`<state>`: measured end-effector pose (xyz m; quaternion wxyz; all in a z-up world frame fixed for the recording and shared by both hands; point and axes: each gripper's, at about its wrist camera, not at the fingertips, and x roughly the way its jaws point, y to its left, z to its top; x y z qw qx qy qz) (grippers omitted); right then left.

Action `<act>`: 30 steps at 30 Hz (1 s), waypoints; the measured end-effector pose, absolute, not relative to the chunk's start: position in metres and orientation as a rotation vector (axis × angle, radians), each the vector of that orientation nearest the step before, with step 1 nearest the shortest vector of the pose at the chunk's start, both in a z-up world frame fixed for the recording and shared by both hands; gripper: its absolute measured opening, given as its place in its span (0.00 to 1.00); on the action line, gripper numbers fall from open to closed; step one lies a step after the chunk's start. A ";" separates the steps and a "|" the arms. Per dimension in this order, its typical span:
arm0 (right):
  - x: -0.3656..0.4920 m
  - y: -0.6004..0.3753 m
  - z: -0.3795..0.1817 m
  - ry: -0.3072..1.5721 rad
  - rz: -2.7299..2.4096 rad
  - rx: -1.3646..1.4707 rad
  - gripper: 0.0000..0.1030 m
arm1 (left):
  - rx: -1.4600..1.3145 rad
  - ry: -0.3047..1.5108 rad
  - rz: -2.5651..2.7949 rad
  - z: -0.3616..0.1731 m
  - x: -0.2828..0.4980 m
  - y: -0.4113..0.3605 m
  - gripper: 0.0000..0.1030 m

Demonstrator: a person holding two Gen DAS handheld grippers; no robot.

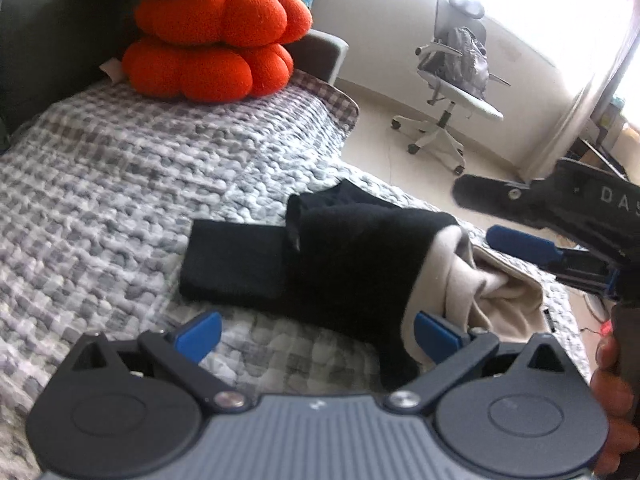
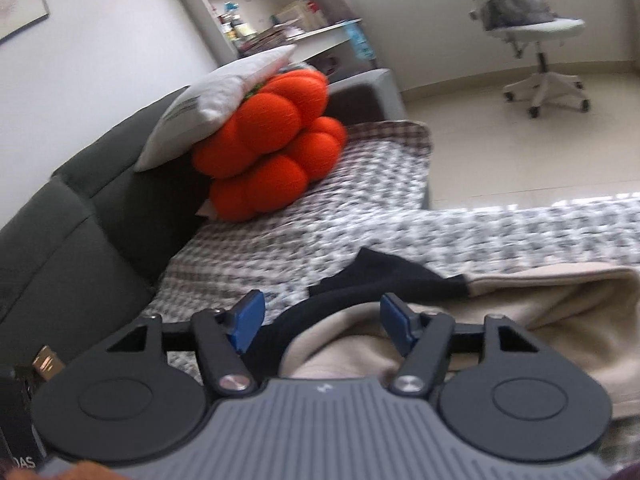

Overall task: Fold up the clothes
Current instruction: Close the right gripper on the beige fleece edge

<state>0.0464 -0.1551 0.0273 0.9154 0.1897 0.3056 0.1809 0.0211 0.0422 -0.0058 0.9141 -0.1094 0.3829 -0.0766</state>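
Right-wrist view blurred w/ motion, so quilt (image 2: 360,184) checks smear; beige cloth (image 2: 540,320) runs off the right edge & under the right tool (image 2: 320,322); in left view, the right tool's body is cut at the frame edge, lettering only partly readable.

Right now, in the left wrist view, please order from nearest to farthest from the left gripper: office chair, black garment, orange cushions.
From the left gripper:
1. Black garment, just ahead on the quilt.
2. Orange cushions, far left, against the sofa.
3. Office chair, right, on the floor.
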 end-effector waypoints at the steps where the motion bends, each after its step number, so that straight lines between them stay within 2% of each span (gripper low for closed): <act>1: 0.048 -0.153 0.025 0.636 0.387 0.398 0.65 | -0.221 0.790 -0.153 -0.007 0.022 0.042 1.00; 4: 0.053 -0.151 0.014 0.663 0.411 0.436 0.58 | -0.227 0.809 -0.142 -0.011 0.024 0.044 1.00; 6: 0.056 -0.152 0.007 0.682 0.416 0.469 0.47 | -0.257 0.840 -0.138 -0.016 0.027 0.046 1.00; 14: 0.057 -0.155 -0.004 0.657 0.435 0.535 0.27 | -0.272 0.890 -0.146 -0.033 0.033 0.045 1.00; 18: 0.057 -0.156 -0.007 0.625 0.437 0.550 0.22 | -0.285 0.881 -0.152 -0.031 0.032 0.046 1.00; 30: 0.044 -0.164 0.009 0.503 0.387 0.524 0.18 | -0.362 0.919 -0.187 -0.036 0.035 0.051 0.99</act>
